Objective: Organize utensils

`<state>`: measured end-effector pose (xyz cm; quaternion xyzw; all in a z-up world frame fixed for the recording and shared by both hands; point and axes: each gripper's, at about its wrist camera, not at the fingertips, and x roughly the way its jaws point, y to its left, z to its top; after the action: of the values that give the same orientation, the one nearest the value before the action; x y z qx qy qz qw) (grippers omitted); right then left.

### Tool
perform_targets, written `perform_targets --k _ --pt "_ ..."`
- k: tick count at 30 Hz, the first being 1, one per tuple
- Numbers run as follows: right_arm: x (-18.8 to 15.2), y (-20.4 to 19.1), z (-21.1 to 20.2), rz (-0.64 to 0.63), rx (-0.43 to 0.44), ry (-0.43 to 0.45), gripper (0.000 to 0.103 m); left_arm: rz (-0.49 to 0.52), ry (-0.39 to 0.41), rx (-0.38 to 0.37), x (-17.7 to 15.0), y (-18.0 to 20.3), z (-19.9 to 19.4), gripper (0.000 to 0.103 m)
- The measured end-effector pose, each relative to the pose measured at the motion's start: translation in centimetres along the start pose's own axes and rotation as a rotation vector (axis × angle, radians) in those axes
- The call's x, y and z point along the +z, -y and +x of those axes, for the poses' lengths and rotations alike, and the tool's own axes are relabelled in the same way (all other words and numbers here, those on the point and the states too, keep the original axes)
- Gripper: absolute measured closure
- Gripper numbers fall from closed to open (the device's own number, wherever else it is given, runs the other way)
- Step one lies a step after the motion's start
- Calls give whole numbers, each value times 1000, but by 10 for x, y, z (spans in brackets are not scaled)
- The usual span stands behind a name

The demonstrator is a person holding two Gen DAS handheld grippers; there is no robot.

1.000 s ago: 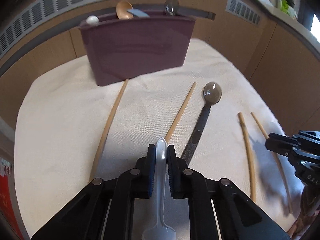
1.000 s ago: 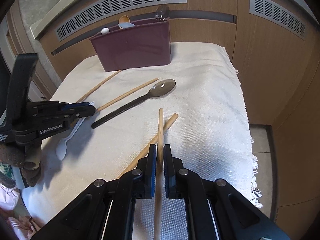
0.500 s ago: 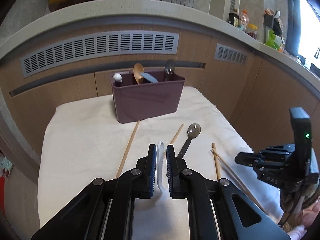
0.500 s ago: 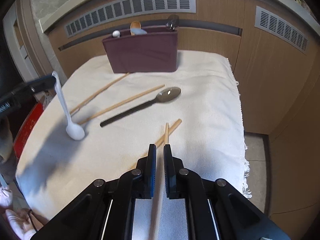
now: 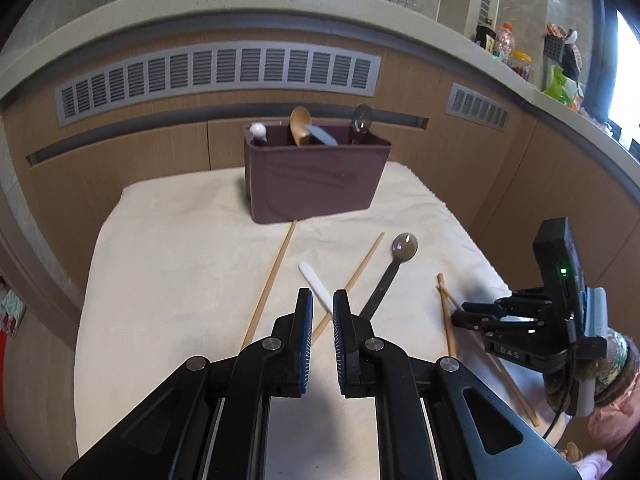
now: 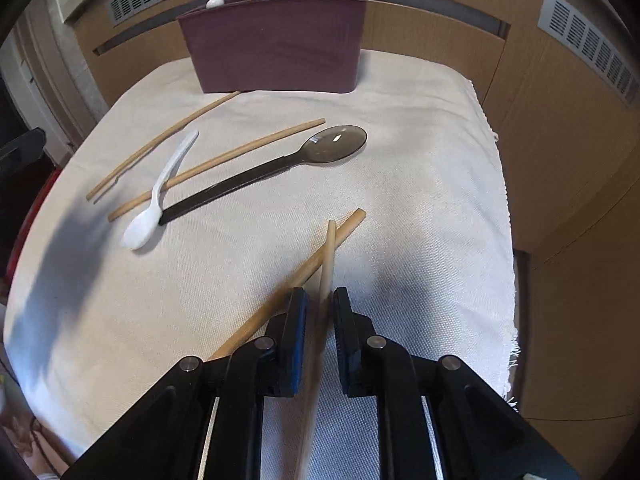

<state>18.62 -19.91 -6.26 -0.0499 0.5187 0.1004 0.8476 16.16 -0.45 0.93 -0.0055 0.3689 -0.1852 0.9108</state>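
**Ana:** Since half a second ago the small white plastic spoon (image 6: 140,232) has gone from dangling under the left tongs (image 5: 322,294) to lying flat on the cream woven cloth (image 6: 420,200). Those tongs are now lifted, all but closed, and I'd say empty.

**Ben:** And the right tongs (image 6: 320,294)?

**Ana:** Pinched on a pale wooden chopstick (image 6: 330,232) at the near right, which crosses over a second, darker wooden chopstick (image 6: 348,224).

**Ben:** How will the spoon handle?

**Ana:** I reckon it is very light, stiff and slick. A thin, smooth handle like that probably swivels or slides between flat pads. I'd take it mid-handle, square across, not at the tip.

**Ben:** Where exactly is it?

**Ana:** On the near left of the worktop. The bowl points near and the handle slants away over one long tan chopstick (image 6: 224,160). It lies just beside the black handle of the smoky translucent spoon (image 6: 336,142), and another tan chopstick (image 6: 160,144) is further left.

**Ben:** How does it look?

**Ana:** Glossy white, with a slim curved handle and a small oval bowl. The maroon plastic utensil holder (image 6: 276,52) stands at the far edge, already holding several utensils.
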Motion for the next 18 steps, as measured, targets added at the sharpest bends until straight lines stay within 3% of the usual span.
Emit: perform_targets --k 4,7,9,11,12,18 --pt "-6 0 -10 10 32 15 97 -10 -50 -10 -8 0 15 91" --pt "-2 7 -32 48 59 78 97 -32 -104 -26 -10 -1 31 88" --pt "5 11 -51 66 78 133 97 -64 -146 -40 -9 -5 43 80" --pt "12 13 -68 75 94 183 97 -93 -184 -52 -8 -8 54 64" --pt "15 14 -77 76 103 211 97 -103 -198 -56 -6 -8 59 62" --pt "25 12 -96 72 120 284 97 -127 -308 -51 19 -8 97 62"
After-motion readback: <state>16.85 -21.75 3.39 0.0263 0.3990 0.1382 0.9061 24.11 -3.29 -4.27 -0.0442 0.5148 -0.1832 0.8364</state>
